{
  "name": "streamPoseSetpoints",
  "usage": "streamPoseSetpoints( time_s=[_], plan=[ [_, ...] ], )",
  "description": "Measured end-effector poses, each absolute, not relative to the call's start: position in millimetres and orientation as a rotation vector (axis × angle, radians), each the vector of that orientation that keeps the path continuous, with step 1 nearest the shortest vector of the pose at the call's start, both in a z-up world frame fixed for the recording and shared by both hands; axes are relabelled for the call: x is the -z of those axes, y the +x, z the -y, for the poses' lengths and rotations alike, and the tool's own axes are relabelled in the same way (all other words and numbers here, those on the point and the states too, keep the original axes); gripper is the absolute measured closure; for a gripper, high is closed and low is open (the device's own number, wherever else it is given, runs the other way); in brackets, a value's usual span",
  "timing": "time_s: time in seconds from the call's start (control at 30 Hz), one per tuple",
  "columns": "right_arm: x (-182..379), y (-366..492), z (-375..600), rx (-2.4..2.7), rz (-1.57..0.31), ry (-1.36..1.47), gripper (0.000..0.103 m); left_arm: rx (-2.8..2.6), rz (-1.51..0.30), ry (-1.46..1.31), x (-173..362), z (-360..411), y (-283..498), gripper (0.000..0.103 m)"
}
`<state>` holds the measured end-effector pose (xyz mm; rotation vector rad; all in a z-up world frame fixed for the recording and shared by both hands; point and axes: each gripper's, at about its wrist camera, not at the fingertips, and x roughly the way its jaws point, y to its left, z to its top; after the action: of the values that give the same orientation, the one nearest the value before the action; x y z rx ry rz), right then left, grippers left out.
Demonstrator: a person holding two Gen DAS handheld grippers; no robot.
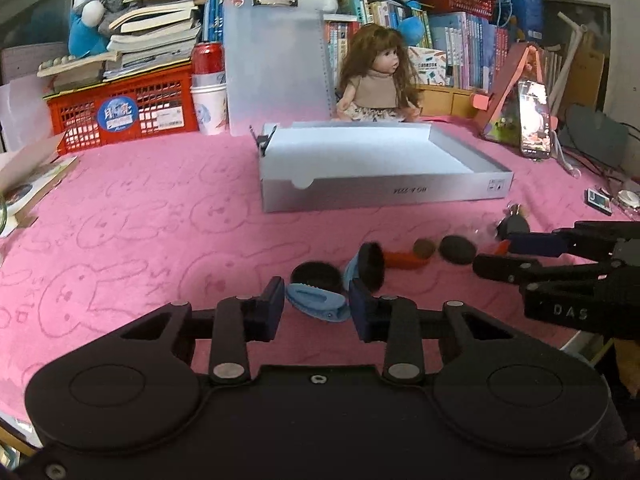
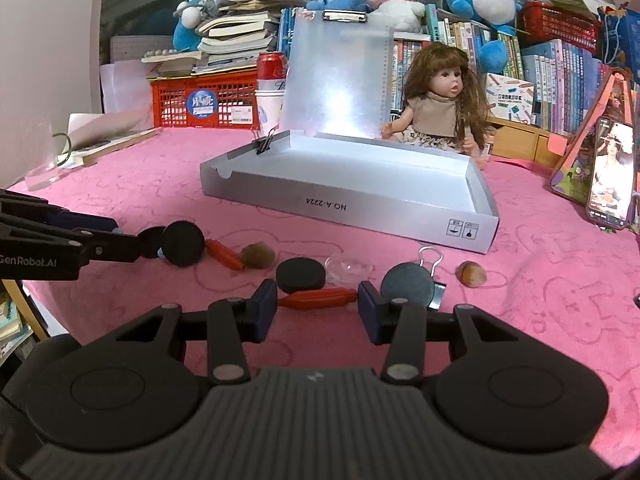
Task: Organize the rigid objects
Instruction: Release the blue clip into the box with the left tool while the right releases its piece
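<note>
An open grey cardboard box (image 1: 384, 194) (image 2: 360, 210) lies on the pink cloth. Small objects lie in a row in front of it. My left gripper (image 1: 316, 312) is open around a blue clip (image 1: 316, 302), with black discs (image 1: 316, 274) just beyond. My right gripper (image 2: 318, 310) is open around a red peg (image 2: 320, 297). Near it lie a black disc (image 2: 300, 275), a grey disc (image 2: 406, 287), a clear lid (image 2: 348, 268), a binder clip (image 2: 434, 270) and a walnut (image 2: 472, 274). Further left lie another red peg (image 2: 224, 254) and a brown ball (image 2: 258, 255).
A doll (image 1: 380, 76) sits behind the box. A red crate (image 1: 124, 112) with books, cups, a clipboard, plush toys and bookshelves line the back. A phone on a stand (image 2: 610, 172) is at the right. The table's front edge is close below both grippers.
</note>
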<state>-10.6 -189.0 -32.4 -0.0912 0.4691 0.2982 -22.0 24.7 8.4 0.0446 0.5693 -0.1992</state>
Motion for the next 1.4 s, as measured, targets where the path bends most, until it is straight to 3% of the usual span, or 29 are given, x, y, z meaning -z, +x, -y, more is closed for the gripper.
streamPoseSetpoints(
  time_s=[0.53, 0.93, 1.4],
  plan=[
    [9, 10, 201, -0.210, -0.494, 0.002, 0.054, 0.147, -0.549, 0.037, -38, 5, 29, 0.069],
    [-26, 73, 217, -0.161, -0.549, 0.040, 0.054, 0.122, -0.598, 0.022, -63, 27, 108, 0.069],
    [-31, 188, 238, -0.099, -0.835, 0.120, 0.054, 0.094, -0.795, 0.021, -50, 41, 202, 0.069]
  ],
)
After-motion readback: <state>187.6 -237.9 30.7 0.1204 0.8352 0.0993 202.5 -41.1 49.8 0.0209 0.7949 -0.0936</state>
